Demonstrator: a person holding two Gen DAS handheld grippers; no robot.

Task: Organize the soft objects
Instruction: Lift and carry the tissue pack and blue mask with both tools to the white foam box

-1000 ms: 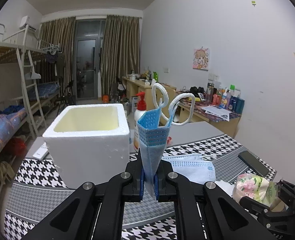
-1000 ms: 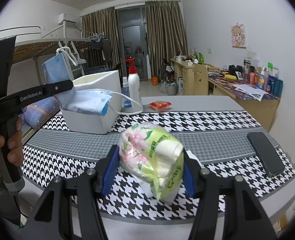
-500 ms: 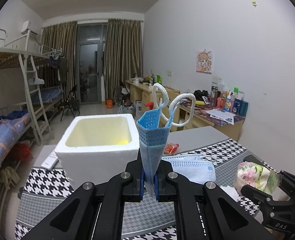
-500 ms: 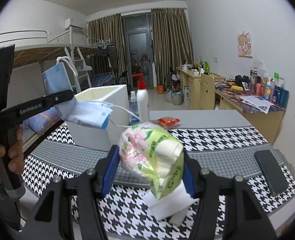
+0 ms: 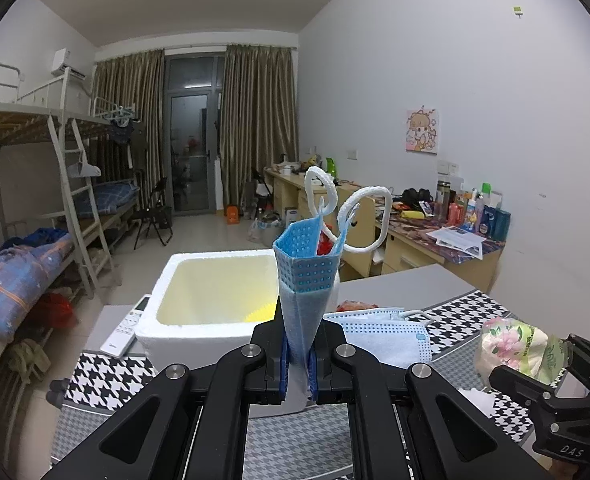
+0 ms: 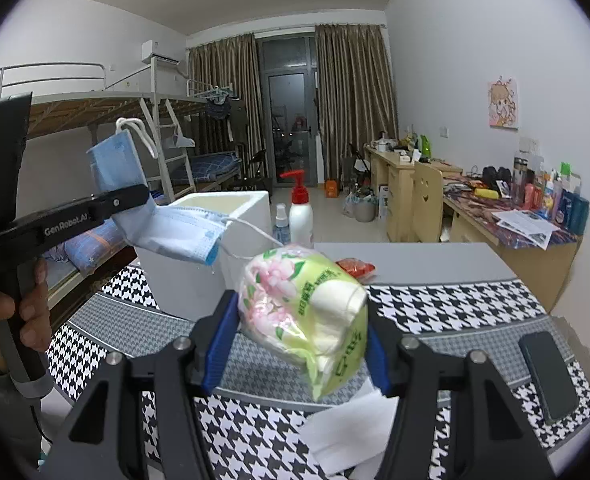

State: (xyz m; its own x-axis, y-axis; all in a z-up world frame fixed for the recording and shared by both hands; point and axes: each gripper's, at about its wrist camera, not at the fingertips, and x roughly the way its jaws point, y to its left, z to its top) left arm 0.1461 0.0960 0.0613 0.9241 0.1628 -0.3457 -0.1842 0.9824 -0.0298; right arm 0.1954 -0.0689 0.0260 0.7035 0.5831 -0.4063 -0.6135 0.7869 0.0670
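Our left gripper pinches a folded blue face mask upright above the white foam box, our right gripper clamps a floral tissue pack over the houndstooth table.

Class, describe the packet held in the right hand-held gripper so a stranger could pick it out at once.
Start at the white foam box on the houndstooth tablecloth. In front of it, the right hand-held gripper clamps a soft green plastic tissue packet with pink flowers. Unlike the pale blue face mask nearby, it is bulging and floral.
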